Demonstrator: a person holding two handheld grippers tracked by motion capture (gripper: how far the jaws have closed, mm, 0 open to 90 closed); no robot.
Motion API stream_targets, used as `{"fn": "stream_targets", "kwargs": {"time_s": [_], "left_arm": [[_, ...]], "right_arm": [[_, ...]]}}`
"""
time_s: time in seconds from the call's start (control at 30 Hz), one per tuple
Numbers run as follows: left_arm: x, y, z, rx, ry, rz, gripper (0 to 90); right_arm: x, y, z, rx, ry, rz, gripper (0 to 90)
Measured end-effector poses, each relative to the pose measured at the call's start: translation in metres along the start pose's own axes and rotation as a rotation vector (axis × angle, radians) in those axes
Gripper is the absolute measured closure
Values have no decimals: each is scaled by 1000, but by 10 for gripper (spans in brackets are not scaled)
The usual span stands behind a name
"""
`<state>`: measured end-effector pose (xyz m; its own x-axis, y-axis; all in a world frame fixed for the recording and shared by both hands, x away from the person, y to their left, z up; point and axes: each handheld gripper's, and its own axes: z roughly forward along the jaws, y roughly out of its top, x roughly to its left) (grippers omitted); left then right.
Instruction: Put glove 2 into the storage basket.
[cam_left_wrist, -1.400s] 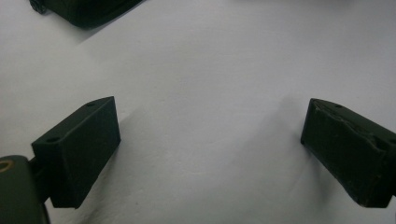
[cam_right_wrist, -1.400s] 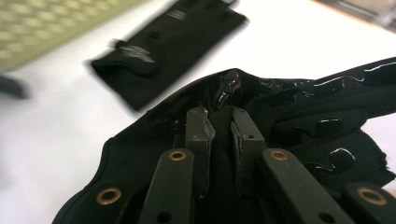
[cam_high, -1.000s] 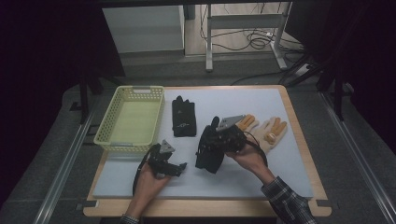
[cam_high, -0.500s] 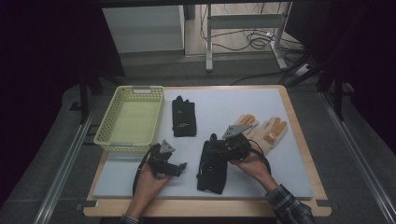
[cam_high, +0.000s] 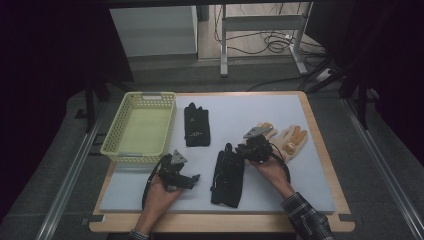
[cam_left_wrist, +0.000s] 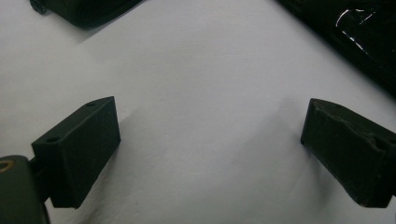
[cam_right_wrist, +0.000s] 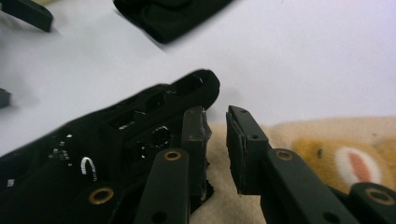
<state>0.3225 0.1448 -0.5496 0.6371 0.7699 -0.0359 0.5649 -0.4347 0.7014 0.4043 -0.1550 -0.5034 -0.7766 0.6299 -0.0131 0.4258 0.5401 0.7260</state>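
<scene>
A black glove (cam_high: 227, 172) lies flat on the white mat (cam_high: 260, 112), fingers pointing away from the person. My right gripper (cam_high: 246, 149) sits low by its fingertips. In the right gripper view that glove (cam_right_wrist: 116, 140) lies left of the jaws. My right gripper (cam_right_wrist: 215, 137) has just been closing, and only a thin slit with nothing in it is left between the jaws. A tan glove (cam_right_wrist: 327, 154) lies under it. My left gripper (cam_high: 192, 179) rests on the mat, open wide (cam_left_wrist: 210, 149) over bare mat. A second black glove (cam_high: 196, 125) lies farther back.
A yellow mesh basket (cam_high: 122, 150) stands at the mat's left side. A pair of tan gloves with orange fingertips (cam_high: 287, 141) lies to the right of my right hand. The near black glove's edge (cam_left_wrist: 355, 37) reaches the top right of the left gripper view.
The black glove that hung bunched from my right gripper now lies flat on the mat. The right gripper let go of it, sank a little and shut again. The left hand kept still.
</scene>
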Motion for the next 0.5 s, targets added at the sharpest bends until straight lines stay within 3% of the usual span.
{"fn": "stream_targets", "kwargs": {"time_s": [0.17, 0.3, 0.5], "left_arm": [[0, 0, 0, 0, 0, 0, 51], [0, 0, 0, -1, 0, 1, 52], [0, 0, 0, 0, 0, 0, 51]], "right_arm": [[7, 0, 15, 15, 50, 0, 767], [17, 5, 24, 23, 51, -28, 770], [13, 16, 24, -10, 58, -14, 737]]}}
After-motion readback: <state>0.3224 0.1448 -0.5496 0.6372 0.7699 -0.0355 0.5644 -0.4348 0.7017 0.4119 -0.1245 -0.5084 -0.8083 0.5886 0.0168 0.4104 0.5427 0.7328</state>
